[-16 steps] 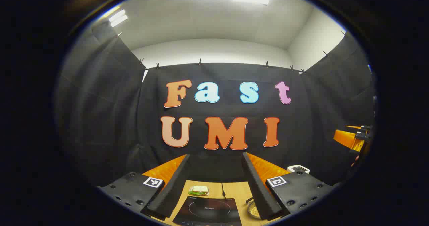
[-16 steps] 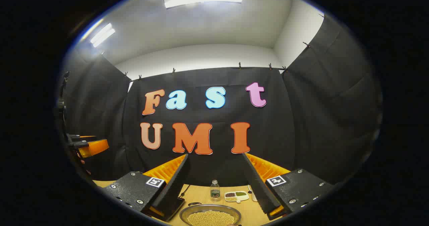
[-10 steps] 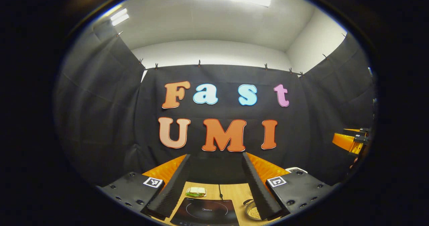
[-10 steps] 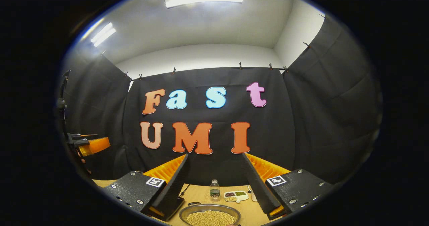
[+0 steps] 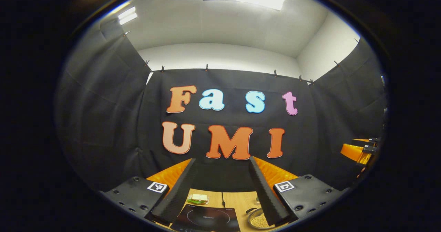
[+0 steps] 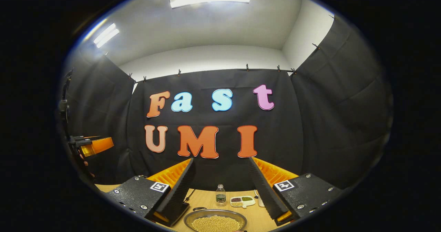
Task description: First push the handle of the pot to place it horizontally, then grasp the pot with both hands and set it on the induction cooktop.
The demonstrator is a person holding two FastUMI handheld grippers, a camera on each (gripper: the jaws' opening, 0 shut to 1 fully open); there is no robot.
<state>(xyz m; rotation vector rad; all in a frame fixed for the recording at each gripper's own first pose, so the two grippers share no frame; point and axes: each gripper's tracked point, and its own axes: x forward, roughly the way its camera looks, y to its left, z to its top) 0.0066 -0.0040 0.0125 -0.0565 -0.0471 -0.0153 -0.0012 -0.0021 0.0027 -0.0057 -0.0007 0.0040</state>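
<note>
Left gripper [image 5: 222,190] dipped toward the cooktop [image 5: 206,219], both grippers wide open and empty; that bean-filled pot [image 6: 215,221] beside the cooktop looks heavy, grab its rim.

In the left gripper view, the shallow round metal pot of pale beans [image 5: 255,219] is partly hidden behind our left gripper's [image 5: 222,190] right finger and cut off by the lower edge. The flat black induction cooktop [image 5: 206,218] is also cut off below. In the right gripper view, we cannot make out the pot's [image 6: 215,221] handle. The small divided white dish [image 6: 242,201] holds contents too small to identify.
</note>
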